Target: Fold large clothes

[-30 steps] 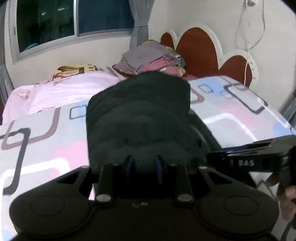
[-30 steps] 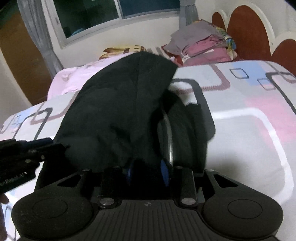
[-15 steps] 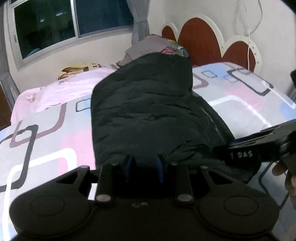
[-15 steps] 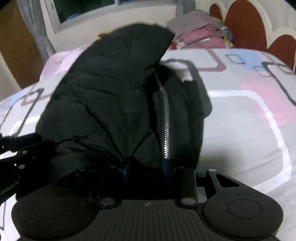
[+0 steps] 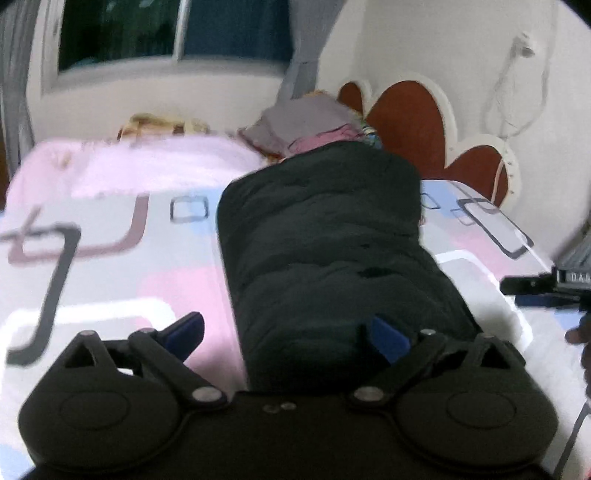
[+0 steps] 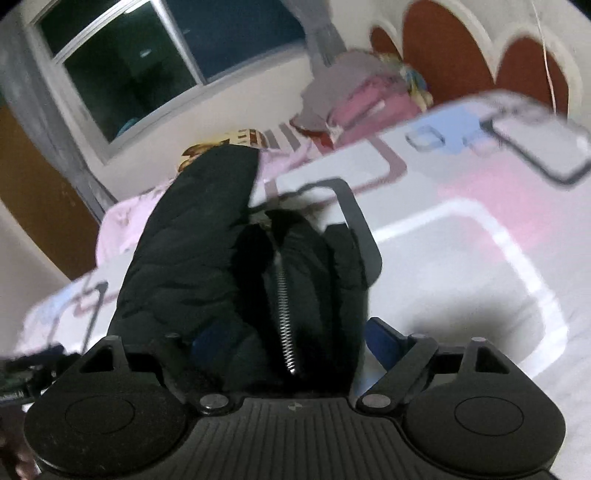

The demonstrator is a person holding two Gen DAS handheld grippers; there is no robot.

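A: The black quilted puffer jacket (image 5: 325,258) lies folded lengthwise on the bed with the grey, pink and blue patterned sheet (image 5: 110,280), its near end right in front of both tools.

B: And the silver zipper (image 6: 285,314)?

A: It shows in the right wrist view, running up the middle of the dark folds, beside one padded panel that stands higher on the left.

B: What lies around it?

A: One pile of folded grey and pink clothes (image 5: 306,129) near the red and white scalloped headboard (image 5: 417,118), a pale pink blanket (image 5: 140,162) along the far side, and one dark window (image 5: 170,29) above. The jacket hides part of the pile.

B: The jaws?

A: The left gripper (image 5: 291,332) has just been opening; its two blue pads stand wide, one over the sheet, one against the jacket, gripping nothing. The right gripper (image 6: 295,343) has also just been opening, and the jacket's near end lies loose between its jaws.

B: Compared with a second ago?

A: Then both pairs were pinched on the fabric and the jacket was lifted; now it rests flat.
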